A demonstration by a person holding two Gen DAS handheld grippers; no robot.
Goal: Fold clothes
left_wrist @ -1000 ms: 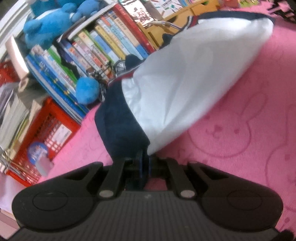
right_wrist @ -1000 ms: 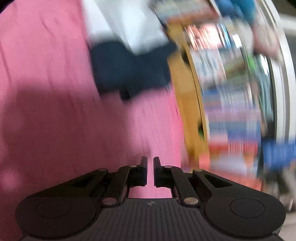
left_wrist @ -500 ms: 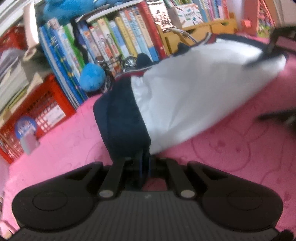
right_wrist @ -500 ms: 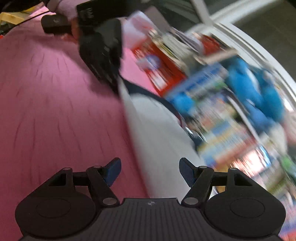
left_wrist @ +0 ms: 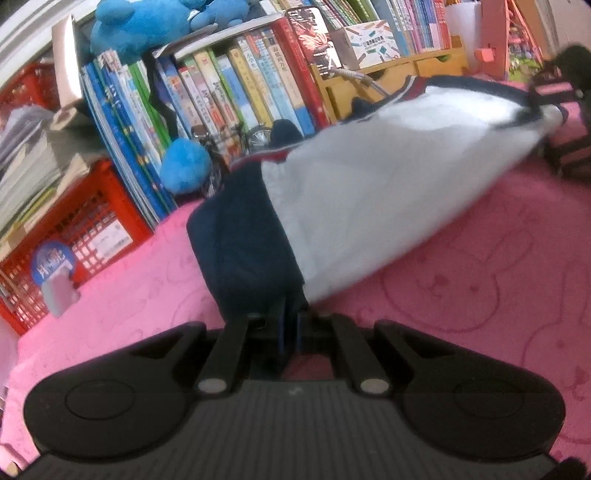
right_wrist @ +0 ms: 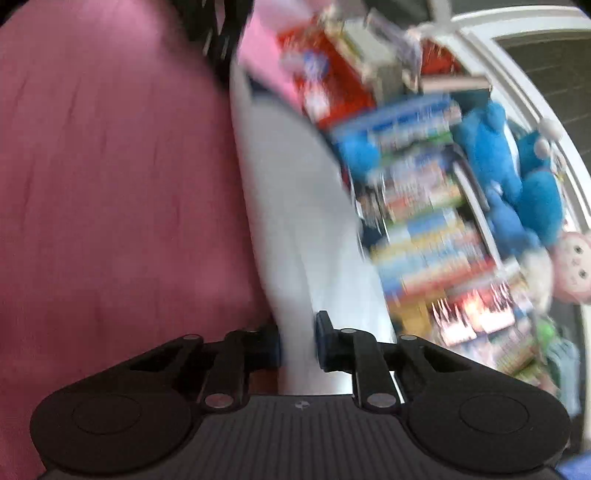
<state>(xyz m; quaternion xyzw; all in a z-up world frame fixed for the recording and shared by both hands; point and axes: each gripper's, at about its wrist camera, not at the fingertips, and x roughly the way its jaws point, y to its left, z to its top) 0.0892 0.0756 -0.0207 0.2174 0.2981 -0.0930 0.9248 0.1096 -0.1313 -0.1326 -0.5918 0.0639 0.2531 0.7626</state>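
Observation:
A white garment with navy trim [left_wrist: 373,184] is stretched above the pink bunny-print cloth [left_wrist: 480,288]. My left gripper [left_wrist: 290,321] is shut on its navy end [left_wrist: 243,251]. In the right wrist view, which is blurred, my right gripper [right_wrist: 297,345] has its jaws close around the white fabric [right_wrist: 291,229] at the other end. The right gripper also shows in the left wrist view [left_wrist: 561,110] at the garment's far corner. The left gripper shows dark at the top of the right wrist view [right_wrist: 218,37].
A row of upright books [left_wrist: 229,92] and a wooden drawer box [left_wrist: 399,77] stand behind the garment. A red crate [left_wrist: 74,236] is at the left. Blue plush toys [left_wrist: 147,26] sit on top of the books.
My right gripper moved in onto the far white end of the garment and narrowed from wide open to close around it. My left gripper kept its hold on the navy end.

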